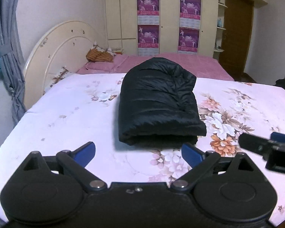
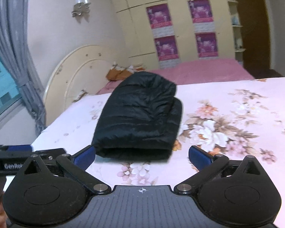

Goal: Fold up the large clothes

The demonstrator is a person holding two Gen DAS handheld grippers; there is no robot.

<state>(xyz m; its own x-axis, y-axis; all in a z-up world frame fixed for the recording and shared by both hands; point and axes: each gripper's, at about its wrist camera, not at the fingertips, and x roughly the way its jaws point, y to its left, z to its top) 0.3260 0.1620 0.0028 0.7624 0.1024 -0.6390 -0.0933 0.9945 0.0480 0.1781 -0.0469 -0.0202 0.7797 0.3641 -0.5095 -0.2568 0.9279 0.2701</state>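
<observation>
A black puffer jacket (image 1: pixel 159 102) lies folded into a compact bundle on the floral bed sheet (image 1: pixel 66 110). It also shows in the right wrist view (image 2: pixel 140 115). My left gripper (image 1: pixel 138 152) is open and empty, just in front of the jacket's near edge, apart from it. My right gripper (image 2: pixel 142 156) is open and empty, close to the jacket's near edge. The right gripper's tip shows at the right in the left wrist view (image 1: pixel 266 148). The left gripper shows at the left in the right wrist view (image 2: pixel 19 152).
A cream headboard (image 1: pixel 62 47) stands at the far left. A pink bed (image 1: pixel 180 64) with a pillow lies behind. Wardrobe doors (image 1: pixel 169 19) with purple posters line the back wall. A curtain (image 1: pixel 7 38) hangs left. A brown door (image 1: pixel 235 32) is at the right.
</observation>
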